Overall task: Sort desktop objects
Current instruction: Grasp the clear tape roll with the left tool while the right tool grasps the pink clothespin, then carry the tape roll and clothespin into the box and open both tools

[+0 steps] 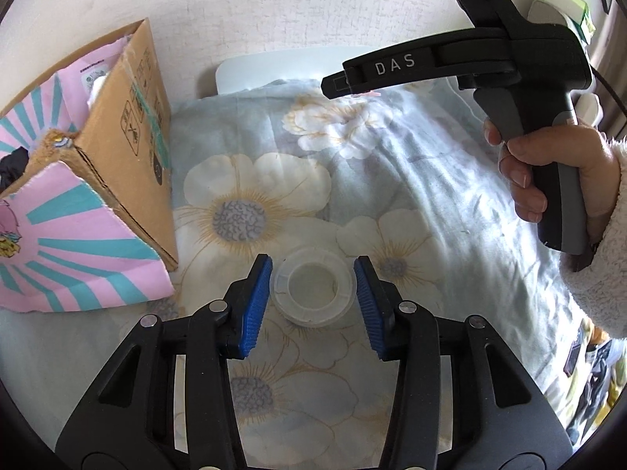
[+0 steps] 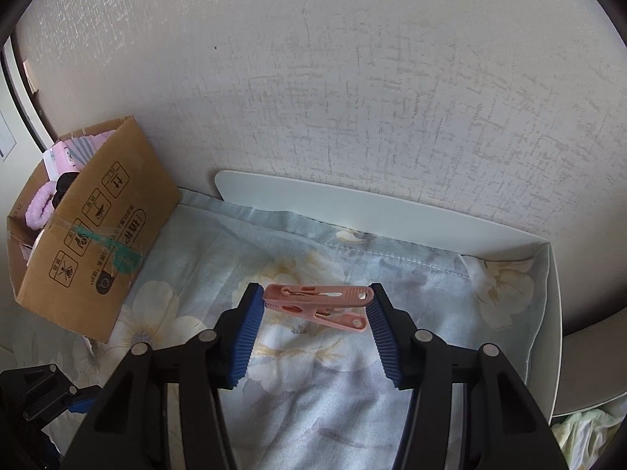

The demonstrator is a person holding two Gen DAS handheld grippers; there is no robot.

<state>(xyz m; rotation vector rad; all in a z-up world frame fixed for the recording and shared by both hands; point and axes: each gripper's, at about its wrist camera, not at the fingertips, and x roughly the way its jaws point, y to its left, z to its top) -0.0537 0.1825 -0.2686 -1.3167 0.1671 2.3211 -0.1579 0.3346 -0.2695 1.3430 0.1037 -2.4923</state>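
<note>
Floral cloth (image 1: 411,180) covers the whole work surface, with a white backboard (image 2: 352,207) standing against the wall behind it. At the left edge sits an open cardboard box (image 2: 94,243), the likely destination; it already holds some soft pink and dark items, so part of the sorting looks done, though what exactly is inside is hard to tell. A pink-and-teal printed sheet (image 1: 74,243) lies against its near side.

Two things are in hand. The left gripper (image 1: 312,305) brackets a clear roll of tape (image 1: 311,291) that looks to be lying on the cloth; the blue pads (image 1: 254,305) stand close on either side and seem to touch its rim, so I judge it gripped but not yet lifted. The right gripper (image 2: 313,325), held by a hand (image 1: 548,180) in a fleecy sleeve, is closed partway on a pink clothespin (image 2: 319,303), clamped end to end and carried above the cloth.

Both pieces remain to be taken over to the box and dropped in.
</note>
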